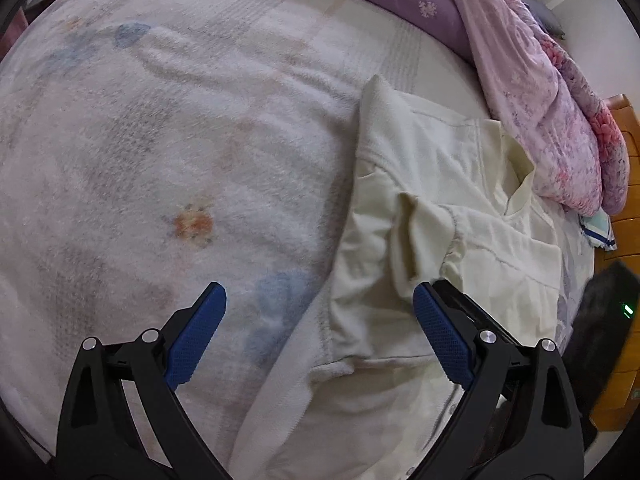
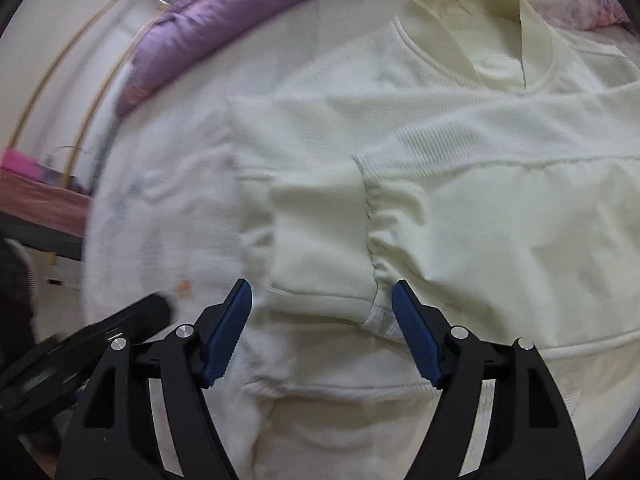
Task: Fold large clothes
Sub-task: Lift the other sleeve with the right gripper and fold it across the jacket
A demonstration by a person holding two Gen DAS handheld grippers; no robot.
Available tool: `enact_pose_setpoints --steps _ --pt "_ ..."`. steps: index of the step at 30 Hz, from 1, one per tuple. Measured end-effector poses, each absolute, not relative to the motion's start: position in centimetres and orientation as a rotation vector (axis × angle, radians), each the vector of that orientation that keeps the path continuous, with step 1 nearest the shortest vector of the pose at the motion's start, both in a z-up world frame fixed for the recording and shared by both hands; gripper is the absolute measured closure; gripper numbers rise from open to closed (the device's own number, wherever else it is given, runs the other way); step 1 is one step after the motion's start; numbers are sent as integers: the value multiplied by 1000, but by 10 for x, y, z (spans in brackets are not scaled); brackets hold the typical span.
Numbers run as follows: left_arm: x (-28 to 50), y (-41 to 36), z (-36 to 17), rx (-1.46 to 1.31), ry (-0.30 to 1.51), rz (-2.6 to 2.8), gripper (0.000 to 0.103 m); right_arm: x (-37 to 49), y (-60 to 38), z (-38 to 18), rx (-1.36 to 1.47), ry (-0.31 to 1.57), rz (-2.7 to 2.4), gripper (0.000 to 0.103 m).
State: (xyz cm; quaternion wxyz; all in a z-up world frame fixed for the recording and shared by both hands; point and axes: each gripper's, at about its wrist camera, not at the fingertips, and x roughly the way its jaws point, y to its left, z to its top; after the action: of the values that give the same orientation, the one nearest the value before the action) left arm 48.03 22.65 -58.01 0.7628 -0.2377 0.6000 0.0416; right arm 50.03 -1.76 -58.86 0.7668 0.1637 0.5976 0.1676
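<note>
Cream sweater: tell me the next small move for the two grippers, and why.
Probably lower the right gripper onto the sleeve cuff lying folded across the cream sweater and close. Both grippers are open and empty; the left gripper hangs over the sweater's side edge on the blanket, so the fold looks unfinished.

A pale cream sweater [image 2: 460, 128] lies flat on the bed [image 1: 160, 140], neck opening toward the pillows, collar gaping to show the lining. One sleeve [image 2: 320, 236] is folded in across the body, its ribbed cuff pointing at the hem. The knit is ribbed, with a seam running across the chest. The hem band lies nearest, slightly rumpled.
</note>
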Motion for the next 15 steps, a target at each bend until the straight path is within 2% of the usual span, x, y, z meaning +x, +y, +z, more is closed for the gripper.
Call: enact_pose_setpoints --steps 5,6,8,9,10,11,13,15 --pt "496 190 -576 -527 1283 38 9 498 -91 -565 409 1226 298 34" --pt "499 181 -578 -530 1291 20 9 498 -108 -567 400 1228 267 39" --pt "505 152 -584 -521 1315 -28 9 500 -134 -575 393 1268 210 71" --pt "506 140 -587 -508 1330 -40 9 499 -155 -585 404 1304 178 75" --pt "509 121 -592 -484 1351 -68 9 498 -163 -589 401 1319 160 84" --pt "511 107 -596 -468 1360 -95 9 497 -176 -596 387 1346 137 88" --pt "514 77 -609 -414 1397 -134 9 495 -194 -608 368 1393 122 89" --pt "518 58 -637 -363 1485 -125 9 491 -211 -619 345 1432 110 94"
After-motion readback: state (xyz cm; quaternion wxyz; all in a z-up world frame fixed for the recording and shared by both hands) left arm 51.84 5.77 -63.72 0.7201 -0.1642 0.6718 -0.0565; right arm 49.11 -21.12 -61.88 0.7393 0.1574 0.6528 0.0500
